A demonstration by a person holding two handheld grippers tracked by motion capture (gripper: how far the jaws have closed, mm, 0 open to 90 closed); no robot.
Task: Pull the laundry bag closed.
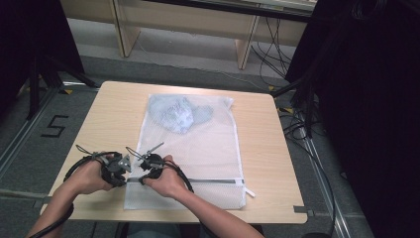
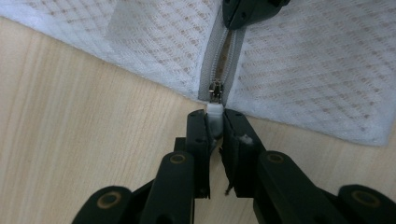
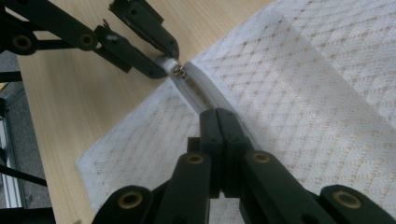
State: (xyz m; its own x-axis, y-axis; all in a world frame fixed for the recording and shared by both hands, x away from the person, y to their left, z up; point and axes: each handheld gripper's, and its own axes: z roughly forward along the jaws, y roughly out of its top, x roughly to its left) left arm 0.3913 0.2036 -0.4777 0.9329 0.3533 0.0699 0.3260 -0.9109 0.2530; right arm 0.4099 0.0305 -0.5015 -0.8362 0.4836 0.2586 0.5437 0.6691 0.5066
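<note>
A white mesh laundry bag [image 1: 198, 148] lies flat on the wooden table [image 1: 114, 114], with a grey-blue garment [image 1: 178, 114] bundled inside its far end. A grey zipper [image 1: 213, 181] runs across the bag near its front edge. Its slider [image 2: 215, 88] sits at the left end, next to a white end tab [image 2: 214, 116]. My left gripper [image 2: 215, 114] is shut on that tab at the bag's left edge [image 1: 128, 173]. My right gripper [image 3: 218, 115] is shut on the zipper a short way along from the slider [image 3: 180, 70], close beside the left gripper [image 3: 161, 58].
The bag covers the table's middle, with bare wood to its left and right [image 1: 270, 148]. A white strap end [image 1: 249, 191] sticks out at the zipper's right end. Beyond the table stand wooden furniture legs [image 1: 124, 34], black curtains [image 1: 366, 99] and floor cables [image 1: 297, 124].
</note>
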